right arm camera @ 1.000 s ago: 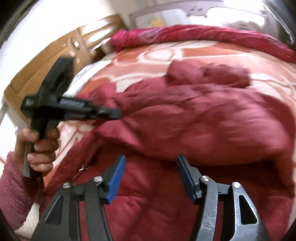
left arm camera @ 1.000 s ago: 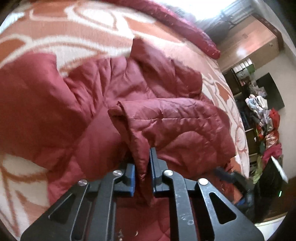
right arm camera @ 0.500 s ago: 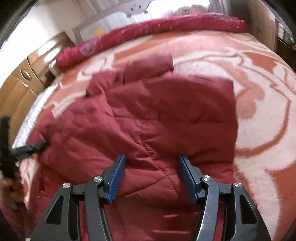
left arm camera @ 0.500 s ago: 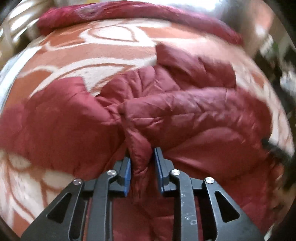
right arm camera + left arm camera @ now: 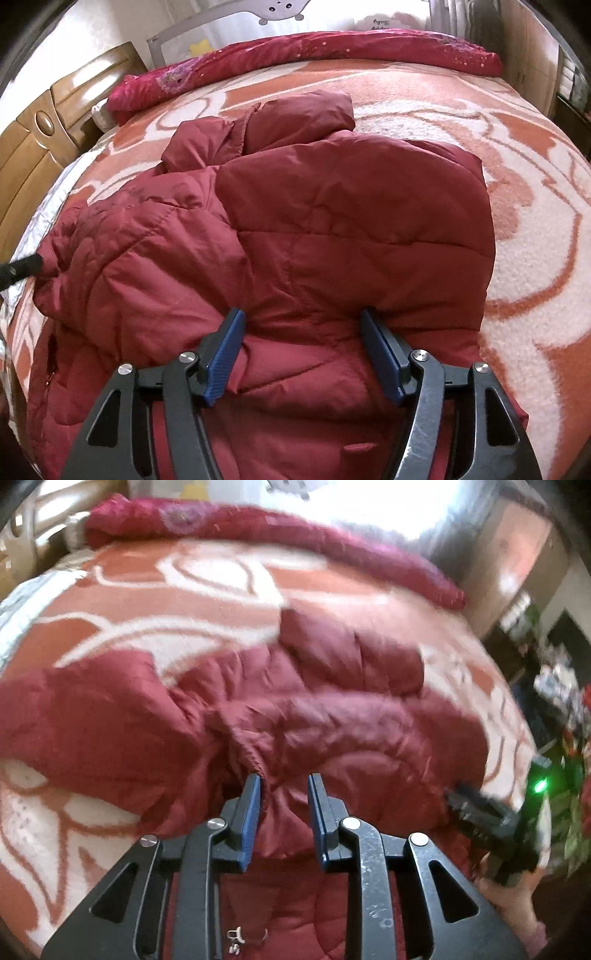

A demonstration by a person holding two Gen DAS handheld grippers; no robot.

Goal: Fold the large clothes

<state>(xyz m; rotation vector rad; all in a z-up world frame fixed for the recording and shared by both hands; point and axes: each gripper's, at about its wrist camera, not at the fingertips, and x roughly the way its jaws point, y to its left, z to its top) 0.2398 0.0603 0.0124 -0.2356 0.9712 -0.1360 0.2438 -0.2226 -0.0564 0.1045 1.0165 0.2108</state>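
Handling: jacket (image 5: 332, 221) is puffy quilted stuff, prob light, soft, slick; likely springs back, so folds need pressing flat.
Where: lying on bed (image 5: 535, 192), hood/collar end far, one sleeve (image 5: 332, 731) laid across the body.
L gripper (image 5: 284, 786): jaws just been opening, now slightly spread; cuff (image 5: 258, 764) bunched betw them, not pinched.
R gripper (image 5: 303, 321): jaws just been opening, now wide apart; tips on jacket's near part, padding bulging betw them, no pinch.
Grip pts: hem corners, cuffs, seams, i.e. thin edges. Fat padding would prob slip out.
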